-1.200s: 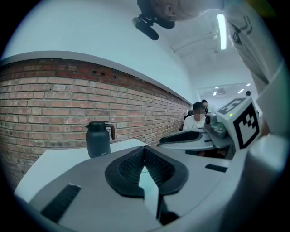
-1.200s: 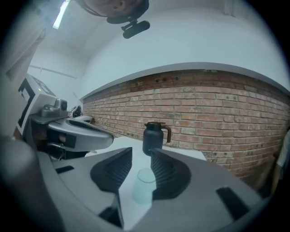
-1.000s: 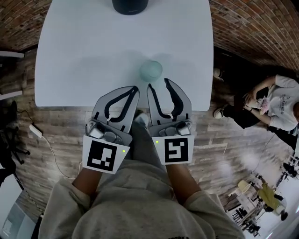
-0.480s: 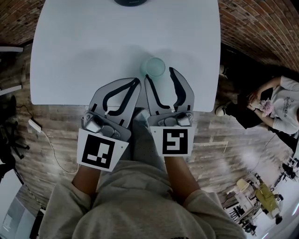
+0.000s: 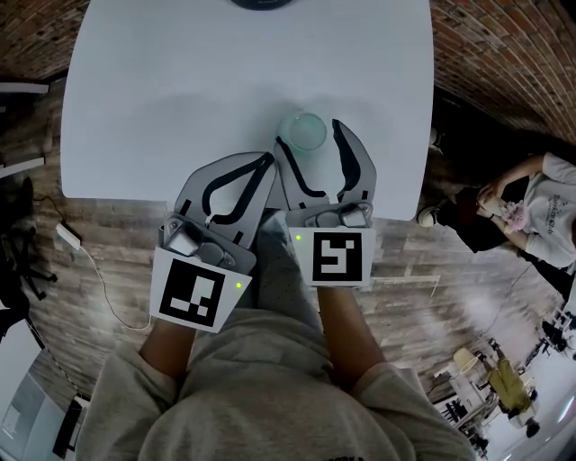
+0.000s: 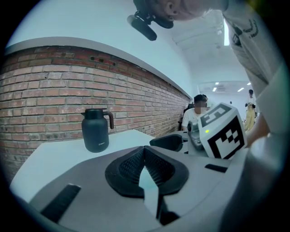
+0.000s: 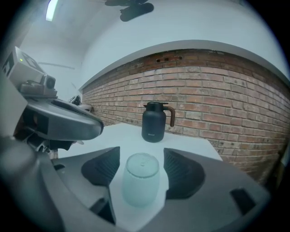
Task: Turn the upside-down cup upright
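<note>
A pale green frosted cup (image 5: 303, 131) (image 7: 141, 179) stands upside down on the white table (image 5: 180, 81), near its front edge. My right gripper (image 5: 308, 132) (image 7: 142, 168) is open; its jaws have just been opening and now stand on either side of the cup, apart from it. My left gripper (image 5: 267, 158) (image 6: 145, 156) is shut with nothing in it, just left of the right one at the table's front edge.
A dark thermos jug (image 7: 154, 122) (image 6: 96, 129) (image 5: 261, 3) stands at the table's far edge, in front of a brick wall. People sit to the right of the table (image 5: 526, 207). A cable (image 5: 90, 270) lies on the wooden floor at the left.
The right gripper's jaws have spread wider and moved forward, so the cup now sits between them. Both grippers have edged toward the table; the left stays shut.
</note>
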